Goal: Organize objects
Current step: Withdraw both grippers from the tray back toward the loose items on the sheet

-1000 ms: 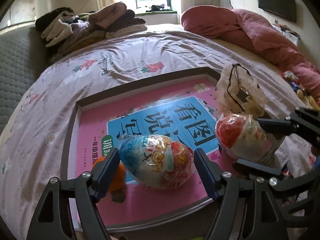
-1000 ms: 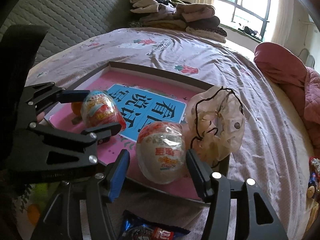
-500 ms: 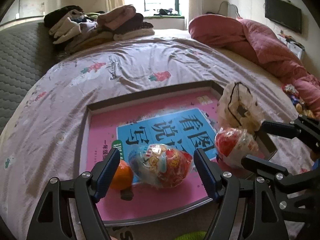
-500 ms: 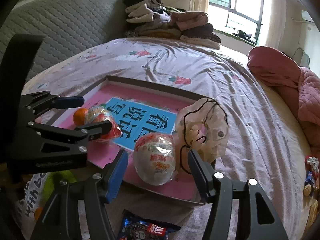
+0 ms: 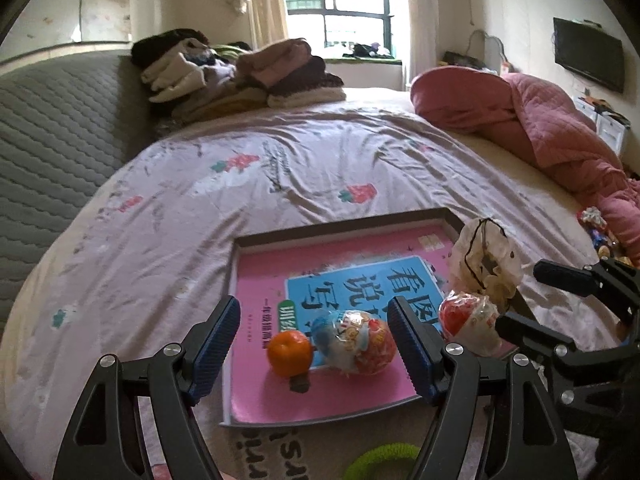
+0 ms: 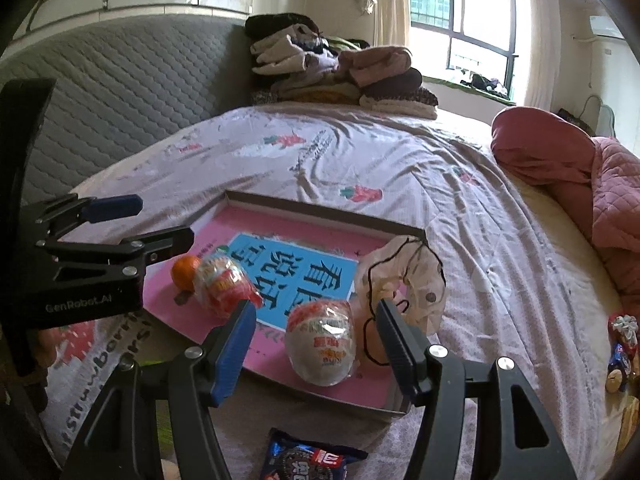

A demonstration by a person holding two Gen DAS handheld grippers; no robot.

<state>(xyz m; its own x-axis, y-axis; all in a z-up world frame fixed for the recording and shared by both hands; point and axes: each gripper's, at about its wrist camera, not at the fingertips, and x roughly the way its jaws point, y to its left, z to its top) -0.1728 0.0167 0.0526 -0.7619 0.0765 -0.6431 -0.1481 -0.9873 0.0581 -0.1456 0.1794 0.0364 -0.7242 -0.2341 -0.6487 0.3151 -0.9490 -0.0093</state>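
A dark-framed tray (image 5: 340,226) on the bed holds a pink book (image 5: 272,276). On the book lie a small orange (image 5: 289,353), a blue-and-red wrapped egg (image 5: 354,340) and a red-and-white wrapped egg (image 5: 466,322). My left gripper (image 5: 312,320) hovers open above and short of the blue-and-red egg, touching nothing. My right gripper (image 6: 316,312) is open too, its fingers wide of the red-and-white egg (image 6: 322,344) and clear of it. A crumpled clear bag (image 6: 404,280) with a black cord rests on the tray's right corner.
Folded clothes (image 5: 240,76) are piled at the head of the bed by the grey padded headboard (image 5: 48,128). A pink quilt (image 5: 540,120) lies at the right. A cookie packet (image 6: 312,456), a green ring (image 5: 384,458) and small snacks (image 6: 620,352) lie near the tray.
Both grippers have lifted and drawn back from the tray, so the eggs look smaller and lower. The eggs, orange and bag stay where they lay.
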